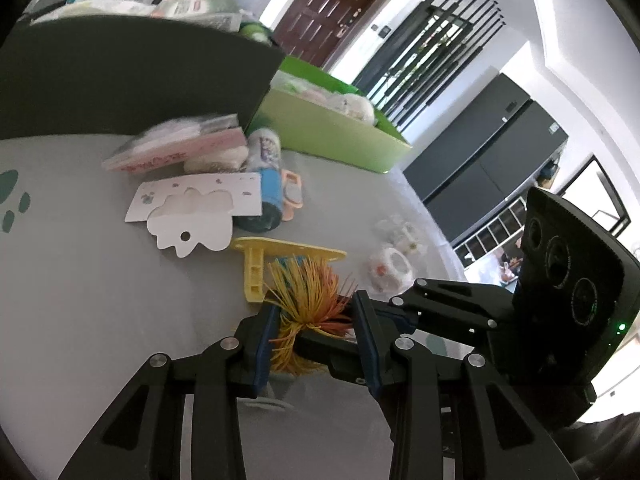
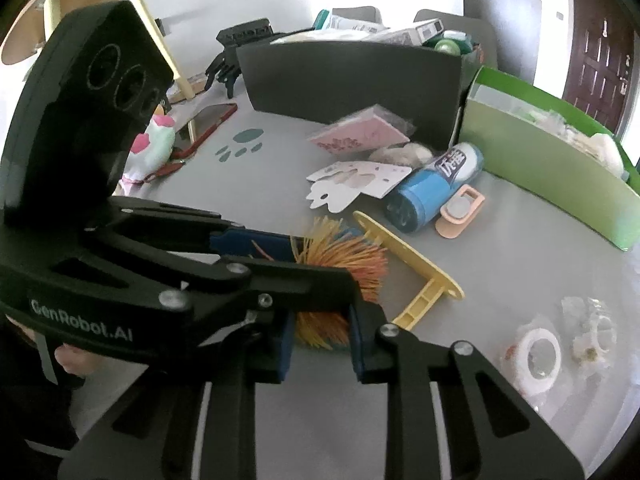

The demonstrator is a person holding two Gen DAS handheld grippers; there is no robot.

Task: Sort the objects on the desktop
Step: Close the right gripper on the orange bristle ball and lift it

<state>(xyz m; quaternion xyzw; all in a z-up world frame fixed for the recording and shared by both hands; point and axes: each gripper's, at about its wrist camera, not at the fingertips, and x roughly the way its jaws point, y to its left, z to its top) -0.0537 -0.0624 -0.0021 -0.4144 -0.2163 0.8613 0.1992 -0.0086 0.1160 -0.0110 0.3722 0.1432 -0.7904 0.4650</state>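
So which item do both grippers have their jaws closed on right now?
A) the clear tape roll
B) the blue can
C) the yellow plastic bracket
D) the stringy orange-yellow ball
D: the stringy orange-yellow ball sits pinched between the pads of the left gripper and the right gripper.

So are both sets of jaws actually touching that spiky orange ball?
Touching. The left wrist view shows the left gripper pressed into the spiky orange ball; the right wrist view shows the right gripper clamping its strands too.
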